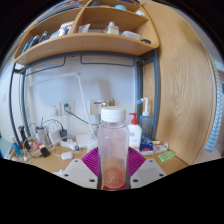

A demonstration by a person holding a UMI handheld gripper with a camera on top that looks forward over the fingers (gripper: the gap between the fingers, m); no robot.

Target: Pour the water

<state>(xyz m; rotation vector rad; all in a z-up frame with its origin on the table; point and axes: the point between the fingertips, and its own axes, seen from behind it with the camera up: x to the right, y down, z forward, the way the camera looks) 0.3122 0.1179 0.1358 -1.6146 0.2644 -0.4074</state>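
Observation:
A clear plastic bottle (113, 148) with a white cap stands upright between my gripper's fingers; it holds a little pinkish liquid at the bottom. My gripper (113, 172) is shut on the bottle, both magenta pads (92, 160) pressing its sides. The bottle is held above a cluttered desk (50, 162), in front of a white wall.
A white soap dispenser (134, 131) with a red top stands just right of the bottle. Cables, small bottles and clutter (40, 138) lie to the left. A wooden shelf (85, 42) with items hangs above. A wooden cabinet side (185, 80) stands at the right.

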